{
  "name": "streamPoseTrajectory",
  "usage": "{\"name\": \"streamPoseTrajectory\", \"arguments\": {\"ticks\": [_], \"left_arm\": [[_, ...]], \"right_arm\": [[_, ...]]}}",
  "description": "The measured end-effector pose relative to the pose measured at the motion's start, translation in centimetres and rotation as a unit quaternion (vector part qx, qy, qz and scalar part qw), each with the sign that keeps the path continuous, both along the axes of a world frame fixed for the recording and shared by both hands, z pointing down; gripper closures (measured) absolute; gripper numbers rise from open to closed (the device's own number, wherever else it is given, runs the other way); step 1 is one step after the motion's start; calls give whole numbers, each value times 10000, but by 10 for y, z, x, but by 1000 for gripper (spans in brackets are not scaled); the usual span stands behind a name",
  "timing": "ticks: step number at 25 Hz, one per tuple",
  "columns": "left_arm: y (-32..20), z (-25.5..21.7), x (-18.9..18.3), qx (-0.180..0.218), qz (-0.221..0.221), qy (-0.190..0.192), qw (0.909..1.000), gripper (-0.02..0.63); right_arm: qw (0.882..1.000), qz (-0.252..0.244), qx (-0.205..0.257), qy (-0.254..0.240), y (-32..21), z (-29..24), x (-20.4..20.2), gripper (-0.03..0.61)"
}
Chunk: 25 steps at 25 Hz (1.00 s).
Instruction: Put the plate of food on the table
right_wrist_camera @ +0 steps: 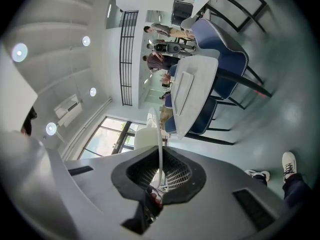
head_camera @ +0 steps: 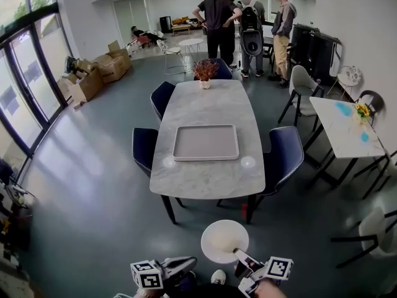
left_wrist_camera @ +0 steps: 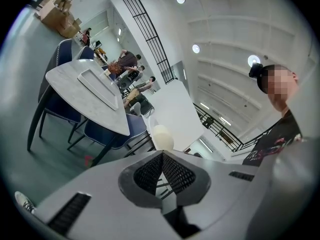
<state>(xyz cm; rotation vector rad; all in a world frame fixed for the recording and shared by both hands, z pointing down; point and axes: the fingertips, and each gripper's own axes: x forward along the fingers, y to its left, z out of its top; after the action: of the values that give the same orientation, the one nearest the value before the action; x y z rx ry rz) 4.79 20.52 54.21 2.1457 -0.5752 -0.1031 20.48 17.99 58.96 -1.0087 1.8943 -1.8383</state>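
A white round plate [head_camera: 223,239] hangs over the floor in front of the grey marble table [head_camera: 208,176], and I make out no food on it. My right gripper [head_camera: 238,252] is shut on the plate's near rim. In the right gripper view the plate [right_wrist_camera: 159,129] shows edge-on as a thin white line pinched in that gripper [right_wrist_camera: 160,171]. My left gripper [head_camera: 191,261] hovers left of the plate, shut with nothing in it. From the left gripper [left_wrist_camera: 162,156] the plate [left_wrist_camera: 163,137] is a pale oval just beyond the jaws. A grey tray [head_camera: 206,143] lies on the table.
Dark blue chairs [head_camera: 284,157] stand along both sides of the table. A potted plant [head_camera: 205,72] sits at its far end, where three people [head_camera: 218,22] stand. A white table [head_camera: 344,129] is at the right, and cardboard boxes [head_camera: 99,73] at the left.
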Motion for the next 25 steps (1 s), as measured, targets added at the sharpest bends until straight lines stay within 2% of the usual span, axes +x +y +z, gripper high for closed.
{"name": "streamPoseTrajectory", "arguments": {"ticks": [2,4,13,18,25], "left_arm": [[-1,-3,1,-87,-22,47,9999,609],[-2,-5,2,-101,-14,61,9999,609],[-20,-9,-4,-70,95,116,9999,609],[-37,-10,-18,-131,175,163,9996,609],[-68,-17,-52,-42,359,120,9993,609]], "right_arm": [[9995,-95,227,186,-2,0,3,555],[9991,-132,396,78,-4,-6,-1,555],[9998,13,167,-66,-17,-6,-12,555],[9994,101,292,-163,-34,-13,-28,555],[9993,265,234,75,-61,-12,-53,555]]}}
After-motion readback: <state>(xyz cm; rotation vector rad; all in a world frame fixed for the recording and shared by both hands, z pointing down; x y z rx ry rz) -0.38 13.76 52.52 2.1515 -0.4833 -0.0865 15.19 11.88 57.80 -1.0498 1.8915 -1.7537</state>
